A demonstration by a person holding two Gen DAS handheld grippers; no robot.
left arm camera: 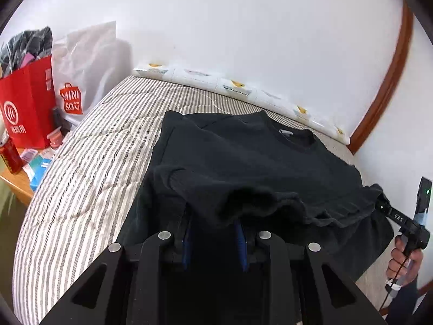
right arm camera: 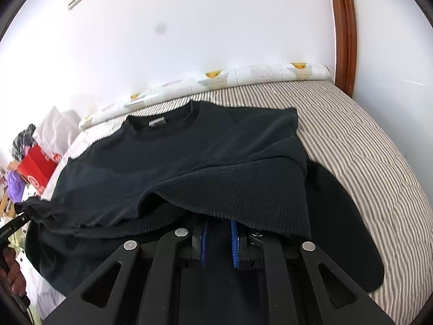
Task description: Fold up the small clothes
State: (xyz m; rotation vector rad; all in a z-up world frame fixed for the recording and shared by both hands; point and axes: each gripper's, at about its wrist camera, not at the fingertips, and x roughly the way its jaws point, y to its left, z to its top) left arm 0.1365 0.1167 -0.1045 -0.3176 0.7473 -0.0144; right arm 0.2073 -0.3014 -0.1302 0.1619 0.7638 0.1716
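the left gripper (left arm camera: 213,233), its blue-padded fingers (left arm camera: 239,233) draped by cloth, grasps the bottom hem of a black short-sleeved t-shirt (left arm camera: 243,159) and holds it lifted off the bed. the right gripper (right arm camera: 218,233) likewise pinches the ribbed hem of the same shirt at the other corner, its blue pads (right arm camera: 233,237) half hidden under the fabric. in the left wrist view the right gripper appears at the far right edge, held by a hand (left arm camera: 404,260). the shirt lies collar away, label showing at the neck, its upper part flat on a grey-and-white striped quilt (left arm camera: 89,178). a white patterned pillow roll (right arm camera: 243,74) lies along the white wall (left arm camera: 243,27). a red paper bag (left arm camera: 29,103) and a white minisо-printed bag (left arm camera: 81,75) stand beside the bed.
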